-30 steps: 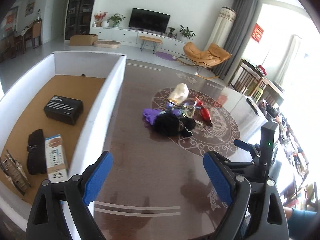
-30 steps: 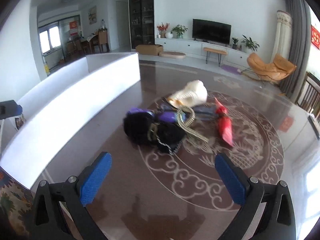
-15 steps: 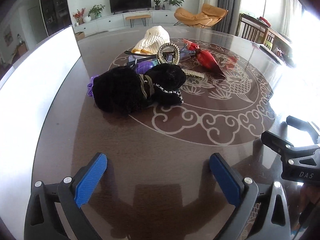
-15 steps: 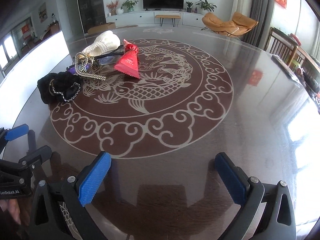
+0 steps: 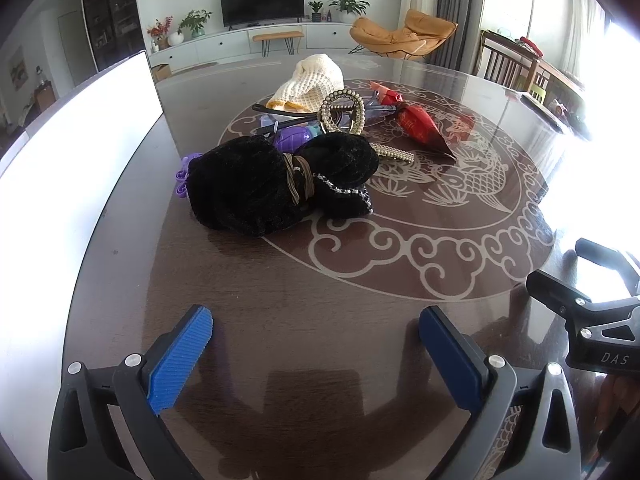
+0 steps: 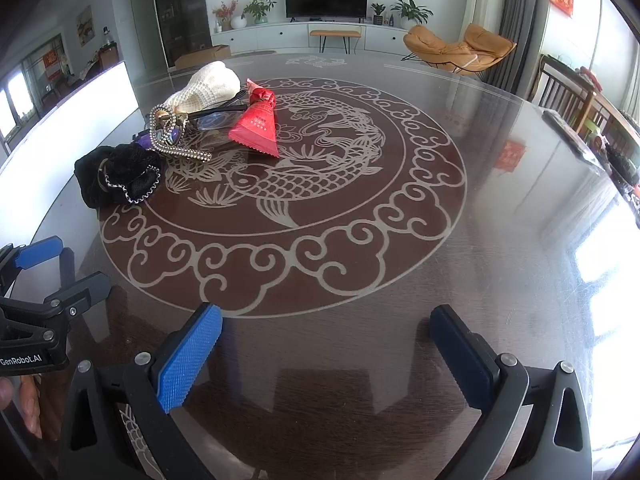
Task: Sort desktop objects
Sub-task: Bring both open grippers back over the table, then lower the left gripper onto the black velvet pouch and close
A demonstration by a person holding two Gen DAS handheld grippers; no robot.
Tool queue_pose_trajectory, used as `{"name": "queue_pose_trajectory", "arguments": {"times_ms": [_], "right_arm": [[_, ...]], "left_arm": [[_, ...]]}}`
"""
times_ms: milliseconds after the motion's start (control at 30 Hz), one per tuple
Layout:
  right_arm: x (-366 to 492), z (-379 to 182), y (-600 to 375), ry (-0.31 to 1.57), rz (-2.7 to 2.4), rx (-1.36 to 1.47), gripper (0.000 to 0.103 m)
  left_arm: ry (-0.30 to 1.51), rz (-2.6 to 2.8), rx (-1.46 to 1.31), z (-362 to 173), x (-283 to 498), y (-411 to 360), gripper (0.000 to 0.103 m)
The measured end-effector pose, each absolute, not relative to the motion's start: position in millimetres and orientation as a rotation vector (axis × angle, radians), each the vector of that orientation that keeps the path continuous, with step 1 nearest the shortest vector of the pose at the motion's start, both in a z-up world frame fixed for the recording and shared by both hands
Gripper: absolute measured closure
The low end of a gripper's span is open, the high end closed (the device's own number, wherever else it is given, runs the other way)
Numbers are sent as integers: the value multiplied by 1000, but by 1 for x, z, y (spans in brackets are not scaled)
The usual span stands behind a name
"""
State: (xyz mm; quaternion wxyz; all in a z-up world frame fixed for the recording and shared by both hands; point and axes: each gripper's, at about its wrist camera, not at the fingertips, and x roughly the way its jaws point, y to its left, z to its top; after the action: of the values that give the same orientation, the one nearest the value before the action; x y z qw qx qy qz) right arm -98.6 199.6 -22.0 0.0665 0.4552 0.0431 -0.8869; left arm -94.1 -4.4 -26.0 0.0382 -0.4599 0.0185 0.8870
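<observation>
A pile of objects lies on the dark round table (image 5: 360,312): a black fuzzy hair piece (image 5: 276,180) with a tie around it, a purple item (image 5: 294,138) behind it, a pearl hair clip (image 5: 344,114), glasses (image 5: 288,114), a cream knitted pouch (image 5: 312,82) and a red packet (image 5: 422,126). The right wrist view shows the same black hair piece (image 6: 118,178), clip (image 6: 170,136), pouch (image 6: 208,88) and red packet (image 6: 258,128). My left gripper (image 5: 316,340) is open and empty, short of the black piece. My right gripper (image 6: 326,340) is open and empty, over the table's front part.
The white wall of a sorting box (image 5: 76,144) stands along the table's left side; it also shows in the right wrist view (image 6: 68,120). The table top (image 6: 360,200) bears a fish medallion. Chairs and clutter stand past the table's right edge (image 6: 592,120).
My left gripper swung from over the box toward the pile and dropped low and close to the black hair piece. My right gripper pulled back and turned right, leaving the pile far left.
</observation>
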Motion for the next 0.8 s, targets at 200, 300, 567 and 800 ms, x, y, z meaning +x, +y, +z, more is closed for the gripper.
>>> {"name": "queue_pose_trajectory", "arguments": {"times_ms": [200, 300, 567, 800], "right_arm": [[-99, -22, 199, 130, -2674, 1373, 0], [-99, -22, 199, 130, -2674, 1373, 0], [-99, -22, 200, 130, -2674, 1372, 0], [-99, -22, 200, 130, -2674, 1373, 0]], "left_arm": [[54, 2730, -1408, -25, -94, -4, 0], [43, 2743, -1409, -26, -91, -7, 0], [43, 2743, -1409, -26, -91, -7, 0], [43, 2744, -1410, -26, -91, -7, 0]]}}
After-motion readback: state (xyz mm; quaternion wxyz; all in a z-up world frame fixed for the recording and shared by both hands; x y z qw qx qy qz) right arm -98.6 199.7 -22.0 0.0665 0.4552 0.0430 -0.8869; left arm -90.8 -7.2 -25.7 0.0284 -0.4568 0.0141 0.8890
